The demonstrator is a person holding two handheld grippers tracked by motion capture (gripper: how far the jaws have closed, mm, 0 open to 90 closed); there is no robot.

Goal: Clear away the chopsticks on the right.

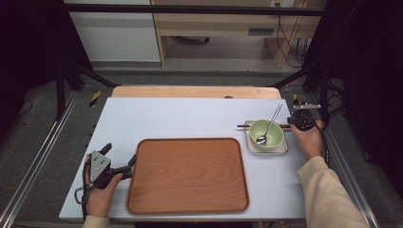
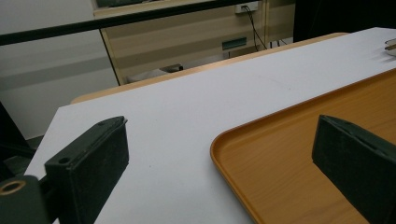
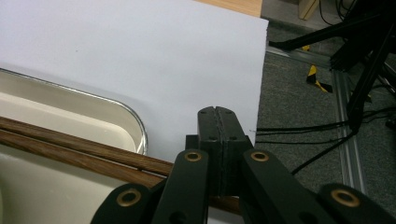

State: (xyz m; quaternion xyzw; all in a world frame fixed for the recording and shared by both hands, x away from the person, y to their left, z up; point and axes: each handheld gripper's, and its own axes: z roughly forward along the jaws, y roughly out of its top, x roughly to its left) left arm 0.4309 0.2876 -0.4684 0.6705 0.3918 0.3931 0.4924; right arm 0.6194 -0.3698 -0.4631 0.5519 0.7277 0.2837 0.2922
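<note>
A large brown wooden tray (image 1: 187, 190) lies on the white table (image 1: 180, 116). At the right, a green bowl (image 1: 273, 137) with a metal spoon (image 1: 270, 124) in it stands on a small cream dish (image 1: 285, 149). Dark wooden chopsticks (image 1: 243, 126) lie across that dish behind the bowl. My left gripper (image 1: 119, 159) is open, its jaws straddling the tray's left rim (image 2: 233, 135). My right gripper (image 1: 297, 125) sits at the chopsticks' right end. Its jaws (image 3: 217, 112) are pressed together with nothing between the tips, and the chopsticks (image 3: 70, 147) pass beneath its linkage over the dish rim (image 3: 135, 121).
The table's right edge (image 3: 259, 93) runs close beside my right gripper, with floor, cables and a metal frame beyond. A wooden strip (image 1: 195, 91) borders the table's far side. Black frame posts stand at both sides.
</note>
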